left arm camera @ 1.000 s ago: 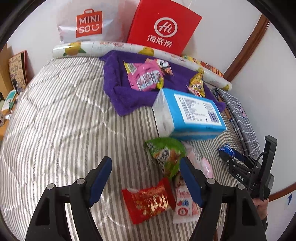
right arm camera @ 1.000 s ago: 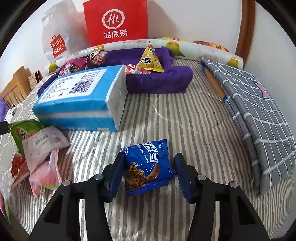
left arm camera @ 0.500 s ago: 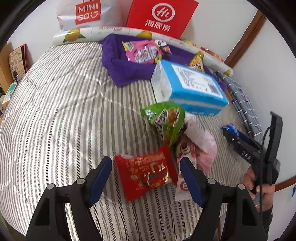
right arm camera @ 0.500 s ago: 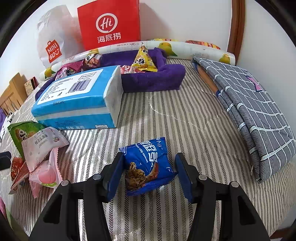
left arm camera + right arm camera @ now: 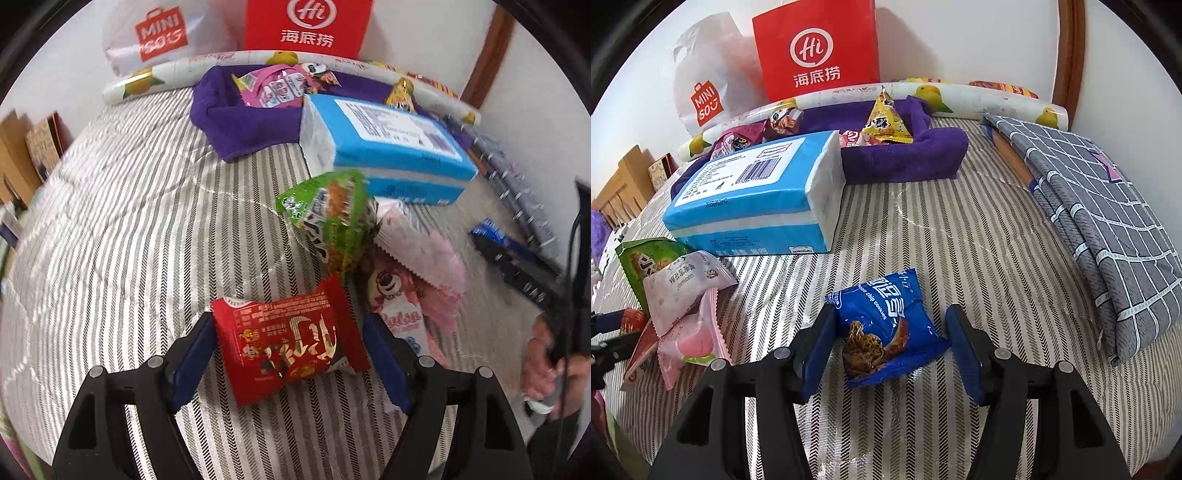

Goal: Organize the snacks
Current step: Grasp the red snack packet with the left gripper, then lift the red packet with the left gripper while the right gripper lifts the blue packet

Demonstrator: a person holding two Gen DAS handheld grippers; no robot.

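The striped mattress (image 5: 960,236) carries everything, with bare fabric wide open to the left of the packets and between the blue packet and the folded grey checked cloth (image 5: 1100,229) along the right edge. Two bags stand against the wall: a red paper bag (image 5: 816,51) and a white Miniso bag (image 5: 701,81). One blue tissue pack (image 5: 753,192) lies in front of a purple towel (image 5: 905,158), which holds several packets, among them a yellow triangular snack (image 5: 884,123) and a pink multipack (image 5: 275,90).

Nearer lie five loose packets. A green snack bag (image 5: 328,218) overlaps a pale pink packet (image 5: 421,251) and a bear-printed wafer packet (image 5: 395,295). The red snack packet (image 5: 291,339), glossy with gold lettering, sits between the spread fingers of the left gripper (image 5: 291,365), its left end at the left finger, a gap at the right. The blue chocolate chip cookie packet (image 5: 886,325) lies between the open fingers of the right gripper (image 5: 890,354), touching the left one, not clamped.
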